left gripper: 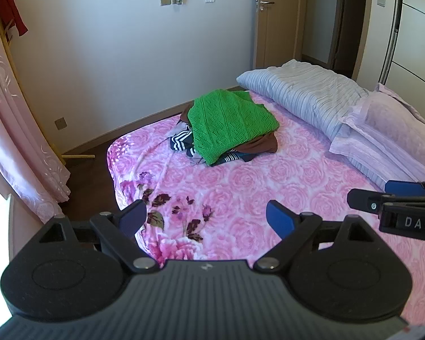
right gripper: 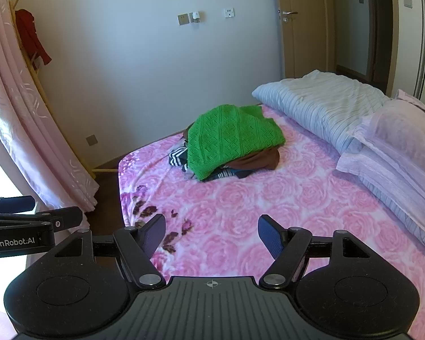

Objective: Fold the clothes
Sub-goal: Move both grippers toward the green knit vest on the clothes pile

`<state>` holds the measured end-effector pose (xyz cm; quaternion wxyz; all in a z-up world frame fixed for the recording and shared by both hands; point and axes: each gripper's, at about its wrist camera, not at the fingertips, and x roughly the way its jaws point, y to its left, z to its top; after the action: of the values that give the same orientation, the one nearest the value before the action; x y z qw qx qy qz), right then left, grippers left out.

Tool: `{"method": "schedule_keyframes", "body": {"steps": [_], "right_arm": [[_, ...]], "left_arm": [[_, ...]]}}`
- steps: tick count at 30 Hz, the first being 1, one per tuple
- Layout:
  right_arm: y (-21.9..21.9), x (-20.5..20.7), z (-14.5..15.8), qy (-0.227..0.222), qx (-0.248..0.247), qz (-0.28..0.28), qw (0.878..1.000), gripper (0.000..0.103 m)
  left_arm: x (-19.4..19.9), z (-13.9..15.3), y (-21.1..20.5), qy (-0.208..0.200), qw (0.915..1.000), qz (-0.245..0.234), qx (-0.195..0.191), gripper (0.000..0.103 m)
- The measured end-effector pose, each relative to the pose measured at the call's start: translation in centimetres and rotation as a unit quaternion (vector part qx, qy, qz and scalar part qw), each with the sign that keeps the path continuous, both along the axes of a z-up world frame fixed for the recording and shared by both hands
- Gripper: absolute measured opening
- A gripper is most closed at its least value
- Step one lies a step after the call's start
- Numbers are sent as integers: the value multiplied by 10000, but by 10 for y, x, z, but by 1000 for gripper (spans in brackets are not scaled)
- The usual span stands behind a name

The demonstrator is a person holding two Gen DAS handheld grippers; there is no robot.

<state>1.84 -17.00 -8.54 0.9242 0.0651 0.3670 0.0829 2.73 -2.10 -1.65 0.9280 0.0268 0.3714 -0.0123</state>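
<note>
The left hand-held gripper [left gripper: 206,218] and the right hand-held gripper [right gripper: 211,233] both hang over the near part of the bed [left gripper: 240,187], fingers spread wide and holding nothing. The clothes pile [left gripper: 226,127] lies straight ahead of both, well apart from them, beyond a bare stretch of rose bedspread and just beside the grey pillow [left gripper: 303,96]. A green knit [right gripper: 235,138] tops it, its long axis slanting toward the bed's foot corner. Neither seems clearly nearer, so either could reach first. No containers show.
</note>
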Motion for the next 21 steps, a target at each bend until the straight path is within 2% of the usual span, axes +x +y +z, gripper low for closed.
{"method": "schedule_keyframes", "body": {"steps": [11, 21], "right_arm": [[-6, 13, -1, 12, 54, 50, 10000, 69], [-3, 26, -3, 48, 57, -4, 10000, 69]], "left_arm": [[9, 0, -4, 23, 10000, -4, 27, 89], [33, -3, 1, 20, 10000, -94, -18, 89]]}}
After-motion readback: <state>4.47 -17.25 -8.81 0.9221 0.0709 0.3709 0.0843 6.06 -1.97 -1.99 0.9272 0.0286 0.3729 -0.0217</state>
